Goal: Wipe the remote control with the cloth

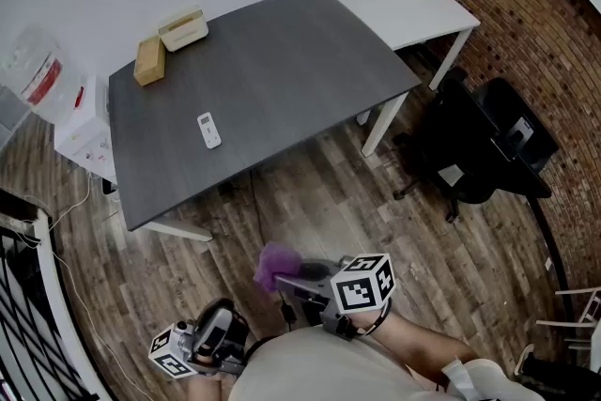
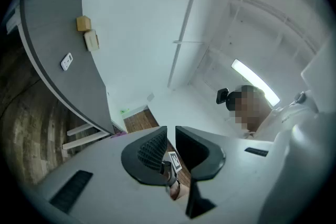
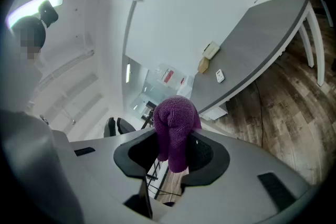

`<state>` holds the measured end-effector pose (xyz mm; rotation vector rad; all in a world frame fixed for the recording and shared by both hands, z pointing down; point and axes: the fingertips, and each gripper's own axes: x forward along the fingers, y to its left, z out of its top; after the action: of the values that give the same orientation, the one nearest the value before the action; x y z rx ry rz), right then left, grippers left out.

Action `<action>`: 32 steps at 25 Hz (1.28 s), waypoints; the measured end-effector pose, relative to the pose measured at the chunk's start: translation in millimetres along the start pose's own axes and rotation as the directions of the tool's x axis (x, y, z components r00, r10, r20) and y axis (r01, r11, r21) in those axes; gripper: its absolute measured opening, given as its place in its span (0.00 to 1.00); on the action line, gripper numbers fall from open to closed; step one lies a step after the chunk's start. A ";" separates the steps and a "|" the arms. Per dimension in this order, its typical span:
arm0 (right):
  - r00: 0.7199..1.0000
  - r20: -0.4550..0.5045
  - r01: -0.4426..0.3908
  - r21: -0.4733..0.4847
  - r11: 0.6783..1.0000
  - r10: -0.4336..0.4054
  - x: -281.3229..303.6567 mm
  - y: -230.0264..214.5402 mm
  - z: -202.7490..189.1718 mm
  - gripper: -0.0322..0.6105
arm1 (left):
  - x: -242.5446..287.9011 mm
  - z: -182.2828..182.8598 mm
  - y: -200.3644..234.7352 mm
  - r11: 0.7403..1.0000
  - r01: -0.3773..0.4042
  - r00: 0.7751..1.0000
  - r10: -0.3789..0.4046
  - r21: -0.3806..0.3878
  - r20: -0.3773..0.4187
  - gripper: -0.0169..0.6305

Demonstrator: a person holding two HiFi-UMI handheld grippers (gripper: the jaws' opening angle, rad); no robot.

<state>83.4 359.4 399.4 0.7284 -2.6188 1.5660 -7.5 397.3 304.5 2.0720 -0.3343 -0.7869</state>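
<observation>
In R hand-held gripper (image 3: pixel 173 150): purple cloth (image 3: pixel 176 115).

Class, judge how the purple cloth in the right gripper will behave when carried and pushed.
Probably floppy: the purple cloth bunches and droops between the right gripper's jaws. Likely light and soft, judging by its fuzzy knit texture. Pushed, it would probably crumple rather than slide.

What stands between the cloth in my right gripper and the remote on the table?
Nothing visible. The purple cloth, clamped in the right gripper, hangs over wood floor short of the grey table; the white remote lies on bare tabletop near the facing edge.
</observation>
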 end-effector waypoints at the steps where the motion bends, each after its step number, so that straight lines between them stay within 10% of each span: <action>1: 1.000 -0.004 0.000 -0.013 1.000 0.000 0.1 -2.8 3.7 0.24 | 3.6 3.2 4.5 1.000 -0.013 1.000 0.013 0.018 0.007 0.10; 15: 0.994 -0.004 0.112 -0.053 0.992 -0.112 40.1 -48.9 75.0 0.24 | 15.5 91.1 114.8 0.935 -0.310 0.950 0.297 0.172 0.098 0.20; 22: 0.950 0.051 0.311 -0.104 0.945 -0.307 101.9 -91.8 143.6 0.25 | 10.8 165.0 233.6 0.849 -0.480 0.865 0.500 0.221 -0.045 0.20; 32: 0.866 0.038 0.500 -0.065 0.864 -0.498 171.8 -143.6 205.4 0.24 | 21.8 199.8 341.7 0.823 -0.524 0.754 0.567 0.217 -0.331 0.20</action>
<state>32.9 65.2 456.5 1.2911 -2.2175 1.3027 -101.7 58.6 487.9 2.0118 -0.7357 0.0017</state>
